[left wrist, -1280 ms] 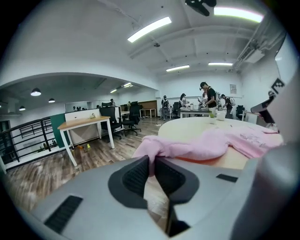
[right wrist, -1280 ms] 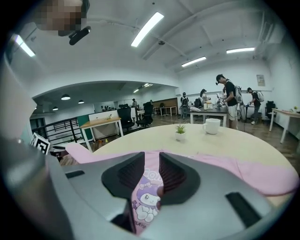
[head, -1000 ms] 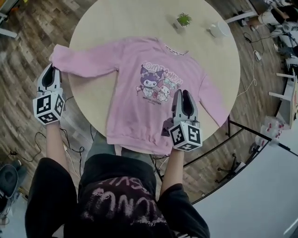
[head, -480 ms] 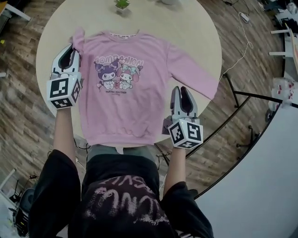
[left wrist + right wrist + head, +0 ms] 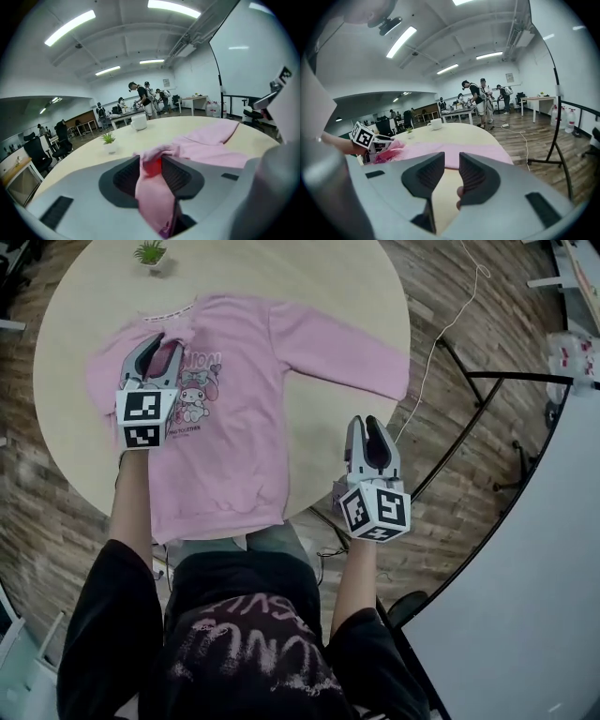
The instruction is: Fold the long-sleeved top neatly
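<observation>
Round wooden table (image 5: 309,268), small potted plant (image 5: 150,252) at its far edge in the upper left of the head view, white mug (image 5: 138,122) further along that edge. The pink long-sleeved top (image 5: 234,409) lies front up across the left half of the table, cartoon print showing, and its hem (image 5: 220,517) hangs over the near edge. The left gripper (image 5: 159,343) sits over the chest at left of frame. The near sleeve (image 5: 154,187) is bunched between its jaws and pulled in over the body of the top. The jaws have just been opening, yet the cloth fills the gap, touches both pads and is lifted off the table. The other sleeve (image 5: 347,357) lies stretched flat toward the table's right edge. The right gripper (image 5: 372,423) hangs at lower right, off the garment and near the table rim. Its jaws stand a narrow gap apart with nothing between them.
</observation>
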Tool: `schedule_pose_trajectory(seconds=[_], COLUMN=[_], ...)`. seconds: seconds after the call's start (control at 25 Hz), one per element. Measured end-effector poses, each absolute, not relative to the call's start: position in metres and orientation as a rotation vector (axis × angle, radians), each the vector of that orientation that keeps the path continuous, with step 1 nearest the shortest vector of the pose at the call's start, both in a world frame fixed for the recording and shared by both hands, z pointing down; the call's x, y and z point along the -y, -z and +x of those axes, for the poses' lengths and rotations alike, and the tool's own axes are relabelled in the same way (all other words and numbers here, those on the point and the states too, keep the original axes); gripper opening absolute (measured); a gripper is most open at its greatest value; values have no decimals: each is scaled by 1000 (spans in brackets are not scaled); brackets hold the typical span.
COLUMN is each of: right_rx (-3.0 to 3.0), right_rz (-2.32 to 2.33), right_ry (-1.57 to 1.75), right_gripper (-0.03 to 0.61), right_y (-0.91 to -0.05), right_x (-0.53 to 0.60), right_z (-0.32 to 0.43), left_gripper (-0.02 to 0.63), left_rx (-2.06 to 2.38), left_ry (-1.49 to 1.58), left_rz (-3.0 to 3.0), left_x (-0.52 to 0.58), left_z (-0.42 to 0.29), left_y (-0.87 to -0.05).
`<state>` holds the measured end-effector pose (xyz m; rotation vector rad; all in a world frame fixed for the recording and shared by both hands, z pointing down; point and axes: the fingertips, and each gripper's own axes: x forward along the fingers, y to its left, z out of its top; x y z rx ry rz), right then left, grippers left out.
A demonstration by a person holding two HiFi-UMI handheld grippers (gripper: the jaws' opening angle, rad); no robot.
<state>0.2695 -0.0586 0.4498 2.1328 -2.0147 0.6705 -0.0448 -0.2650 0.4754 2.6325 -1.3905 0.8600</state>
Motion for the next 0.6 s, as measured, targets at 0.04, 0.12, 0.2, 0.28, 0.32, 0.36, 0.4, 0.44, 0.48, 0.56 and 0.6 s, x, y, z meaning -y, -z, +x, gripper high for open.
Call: schedule_pose_trajectory(seconds=[0.04, 0.12, 0.2, 0.28, 0.32, 0.36, 0.4, 0.44, 0.48, 0.56, 0.6], right_rx=[1995, 1956, 1931, 1910, 1895, 1874, 1849, 1822, 1793, 1745, 1726], right_rz=[2148, 2174, 2196, 2232, 2258, 2285, 2304, 2309, 2302, 2266, 2254], right_ry=[-684, -703, -720, -755, -781, -805, -819, -816, -799, -762, -757], right_gripper=[101, 103, 103, 103, 104, 106, 109, 112, 115, 120, 124], right_y=[-454, -461, -467, -473, -476, -480, -484, -488, -493, -505, -512], right_x=[53, 43, 37, 33, 31, 28, 26, 24, 21, 18, 16], right_z=[276, 288, 300, 312, 320, 328, 337, 347, 356, 374, 383], left_gripper=[160, 182, 181, 181, 180, 175, 160, 136, 119, 88, 66], left_rx=[1365, 1315, 1297, 1299, 1293, 1282, 1270, 1261, 1256, 1253, 1255], left_ry=[-867, -834, -811, -825, -834, -841, -846, -851, -857, -871, -876], left_rz=[2637, 2639, 2644, 2659, 2672, 2683, 2691, 2695, 2696, 2687, 2679], left_x=[263, 259, 258, 257, 257, 256, 255, 253, 252, 249, 249], left_z=[-38, -25, -16, -10, -7, -4, -1, 1, 4, 6, 6], left_y=[-480, -486, -488, -488, -486, -485, -483, -481, -480, -481, -482])
